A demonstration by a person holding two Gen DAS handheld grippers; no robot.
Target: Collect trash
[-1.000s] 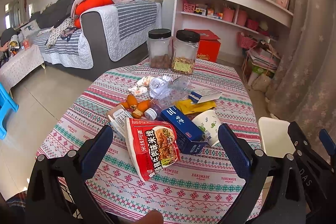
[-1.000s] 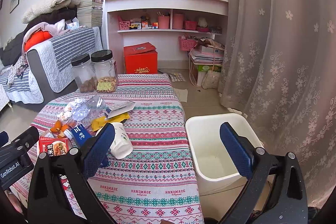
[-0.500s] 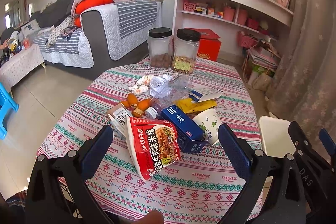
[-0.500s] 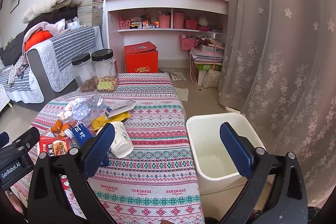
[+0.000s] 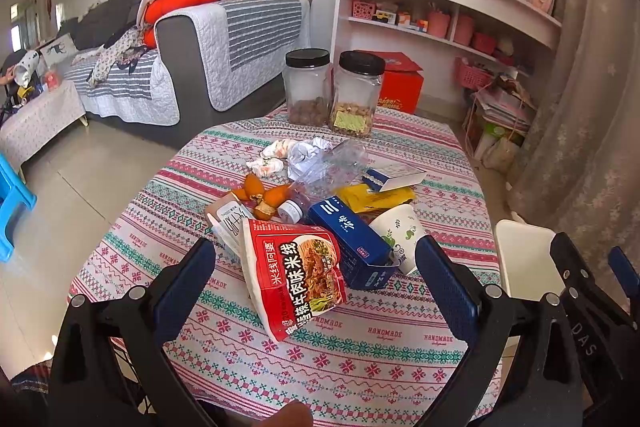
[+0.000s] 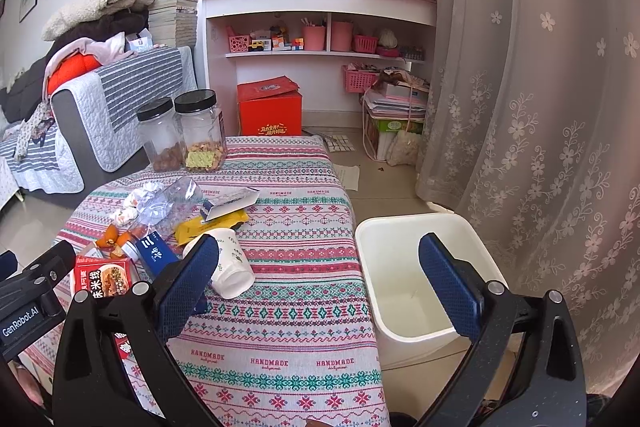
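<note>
Both grippers spread wide, nothing held. Left gripper [image 5: 316, 287] hovers over the trash pile on the table [image 5: 360, 355]; red noodle packet [image 5: 296, 275] sits nearest, between its fingers, leaning on the blue carton [image 5: 352, 239]. Paper cup [image 6: 232, 267] lies tipped beside the carton. White bin [image 6: 416, 311] stands on the floor off the table's right edge, under the right gripper [image 6: 320, 283]; looks empty, though its bottom is partly hidden. Best move: lower left, pinch packet across its flat faces, avoid dragging the carton, carry to bin.
</note>
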